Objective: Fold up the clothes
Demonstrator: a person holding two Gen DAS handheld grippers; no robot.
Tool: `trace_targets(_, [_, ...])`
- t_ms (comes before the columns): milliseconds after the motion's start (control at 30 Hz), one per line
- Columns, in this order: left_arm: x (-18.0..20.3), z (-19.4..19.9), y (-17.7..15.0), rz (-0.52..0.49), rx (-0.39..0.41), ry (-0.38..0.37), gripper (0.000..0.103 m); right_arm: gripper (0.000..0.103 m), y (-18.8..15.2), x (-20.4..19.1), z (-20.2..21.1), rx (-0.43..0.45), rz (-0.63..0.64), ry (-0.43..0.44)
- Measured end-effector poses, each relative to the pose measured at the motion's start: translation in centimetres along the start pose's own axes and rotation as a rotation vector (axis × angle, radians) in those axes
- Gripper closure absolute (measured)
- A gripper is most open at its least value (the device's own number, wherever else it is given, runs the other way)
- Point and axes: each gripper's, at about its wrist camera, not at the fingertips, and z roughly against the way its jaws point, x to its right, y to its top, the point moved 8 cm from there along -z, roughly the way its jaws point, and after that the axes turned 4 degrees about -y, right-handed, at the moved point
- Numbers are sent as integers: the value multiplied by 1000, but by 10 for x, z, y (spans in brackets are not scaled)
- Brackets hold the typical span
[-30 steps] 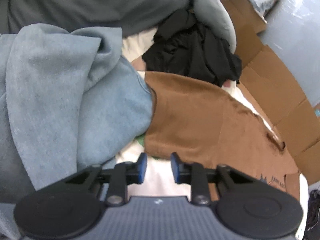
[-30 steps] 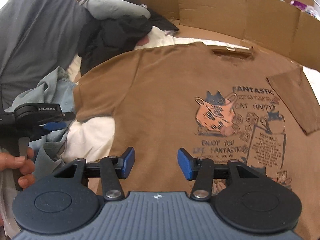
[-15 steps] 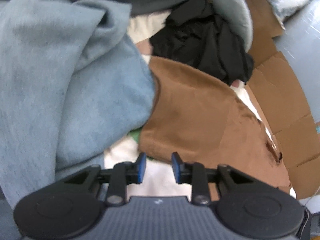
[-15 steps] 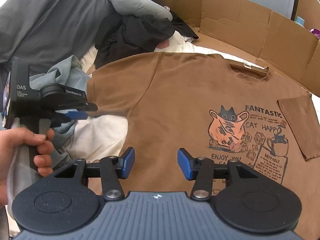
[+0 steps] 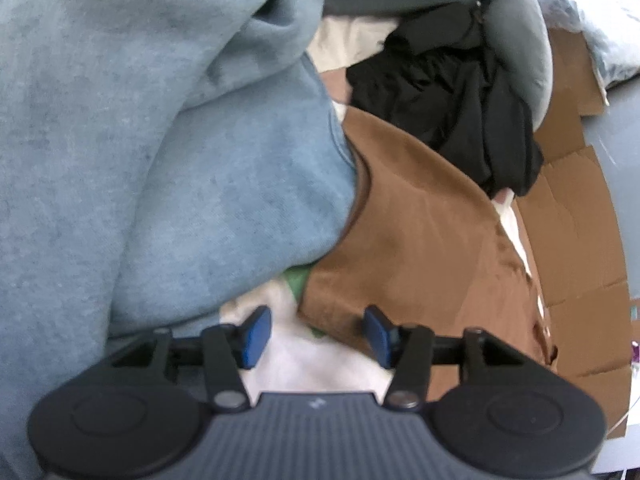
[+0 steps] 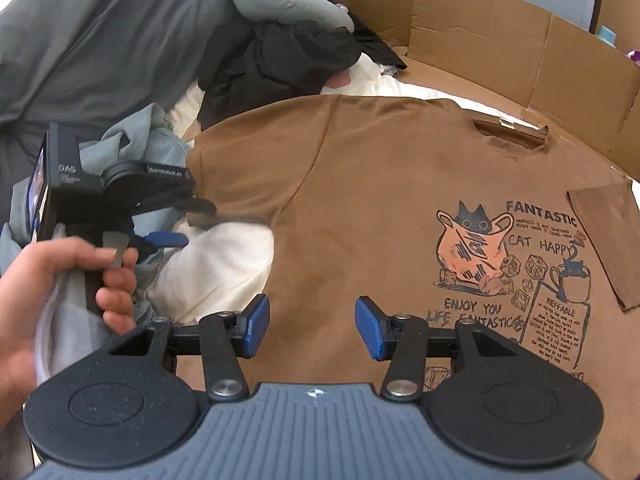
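A brown T-shirt with a cat print lies flat, front up, on white bedding. Its left sleeve reaches toward the clothes pile. My left gripper hangs low over that sleeve's hem corner, its jaws opening. The hem's edge lies between the blue pads, which do not press on it. In the right wrist view a hand holds the left gripper at the sleeve's edge. My right gripper stands open above the shirt's lower body, with nothing gripped.
A light blue sweatshirt is heaped left of the sleeve, partly over it. A black garment and grey clothing lie behind. Cardboard walls ring the far side. White bedding shows beside the sleeve.
My left gripper has dropped closer to the sleeve hem and its jaws have widened. The right gripper has drifted left, so the cat print sits further right in its view.
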Motion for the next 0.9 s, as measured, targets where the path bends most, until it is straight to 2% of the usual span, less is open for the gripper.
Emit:
trace_targets(67, [2,-2,0,9,13,-33,48,48,-1,0,0,-4,-4,-4])
trace_targets(133, [0,-4,-1,15,11,-45,69,48,-3,1,-1,-10,-9,-6])
trace_targets(167, [-2,-4,-1,21,10,-38,82,48,-3,1,-1,-12,-8,-8])
trace_targets(200, [-5,-3,-1,35,9,-41,86,48,-3,0,-1,-12,-5,-9])
trace_targets(333, [-9,6,2,90,15,-119,89,48,-3,-4,0,-2,43,-17])
trace_targets(433, [-9,8,3,104,-2,-156,85,48,-4,-9,0,-1,75,-10])
trace_targets(533, [-10,6,-3,123,-28,-168,83,48,-5,-11,-2,-5,72,-3])
trace_targets(600, [-8,4,-7,122,-39,-166,74,48,-5,-11,-3,-6,62,-2])
trace_targets(667, [-5,2,-10,117,-44,-166,69,48,-3,-10,-5,-4,52,-1])
trace_targets(733, [-4,1,-10,113,-35,-162,69,48,-2,-9,-6,1,42,0])
trace_targets(833, [-4,-1,-7,129,-25,-165,74,48,0,-7,-12,3,20,2])
trace_targets(900, [-2,0,-6,124,-13,-168,93,49,2,-6,-17,1,-3,8])
